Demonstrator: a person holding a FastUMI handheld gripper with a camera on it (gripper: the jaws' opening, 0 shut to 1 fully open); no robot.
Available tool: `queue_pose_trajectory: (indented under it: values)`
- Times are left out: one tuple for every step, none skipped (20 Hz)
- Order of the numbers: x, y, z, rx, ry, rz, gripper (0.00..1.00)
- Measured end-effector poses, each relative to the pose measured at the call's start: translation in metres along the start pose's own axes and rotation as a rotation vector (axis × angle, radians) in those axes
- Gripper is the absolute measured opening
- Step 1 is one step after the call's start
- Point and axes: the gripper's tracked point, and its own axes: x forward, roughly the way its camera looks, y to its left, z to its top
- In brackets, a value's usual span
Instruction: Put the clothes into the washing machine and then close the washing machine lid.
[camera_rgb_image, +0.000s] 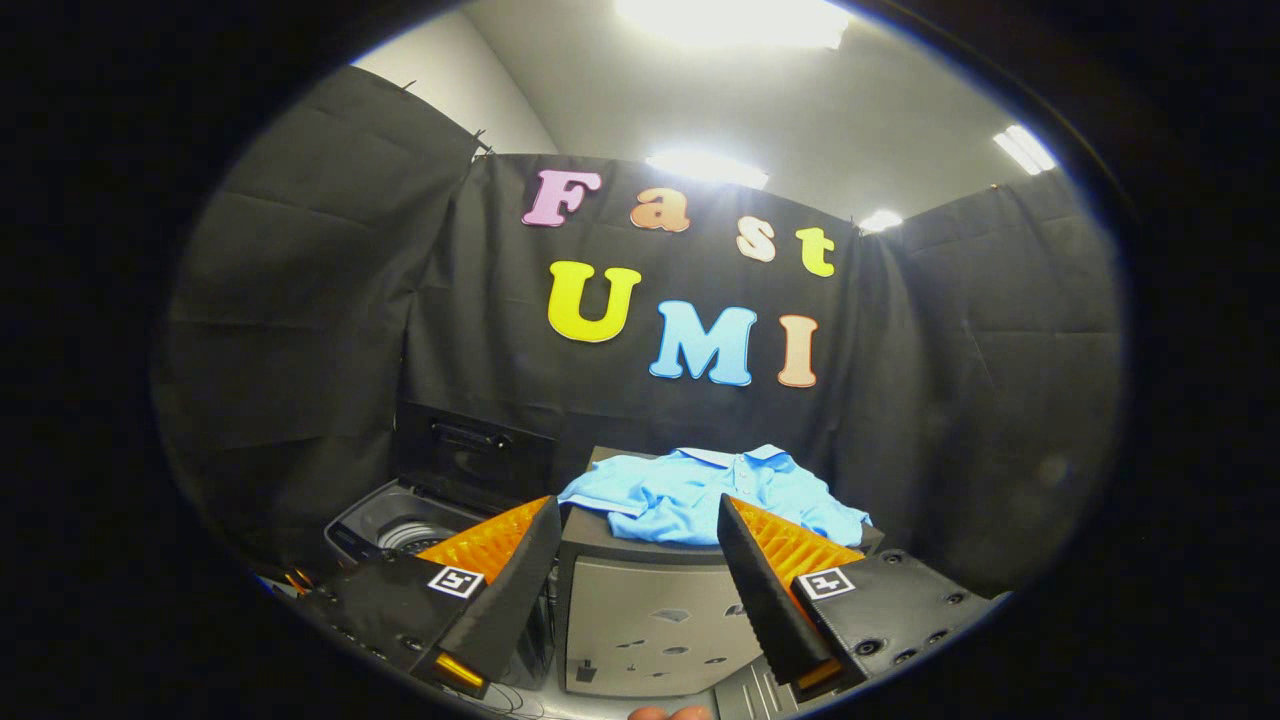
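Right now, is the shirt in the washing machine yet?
Not yet. The washing machine already has its lid up, so it is ready. The open gripper holds nothing; its fingers point toward the blue polo shirt, which lies on the grey cabinet beyond them. Grabbing, loading and closing the lid remain.

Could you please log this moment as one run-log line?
gripper: open, empty | shirt: on cabinet, beyond fingers | washer: lid up | stage: approach
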Motion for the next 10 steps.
queue_pose_trajectory:
  values:
    - [0.01, -0.008, 0.003, -0.01, -0.009, -0.008, 0.98]
    - [0.021, -0.016, 0.006, -0.017, -0.014, -0.015, 0.98]
    - [0.032, -0.023, 0.009, -0.019, -0.022, -0.02, 0.98]
    - [0.043, -0.031, 0.015, -0.015, -0.03, -0.026, 0.98]
    - [0.055, -0.038, 0.016, -0.006, -0.028, -0.032, 0.98]
    - [0.066, -0.044, 0.016, 0.007, -0.016, -0.035, 0.98]
    - [0.078, -0.049, 0.017, 0.021, -0.002, -0.032, 0.98]
    - [0.089, -0.053, 0.017, 0.027, 0.018, -0.03, 0.98]
    - [0.1, -0.057, 0.014, 0.027, 0.048, -0.027, 0.98]
    - [0.11, -0.061, 0.009, 0.027, 0.082, -0.026, 0.98]
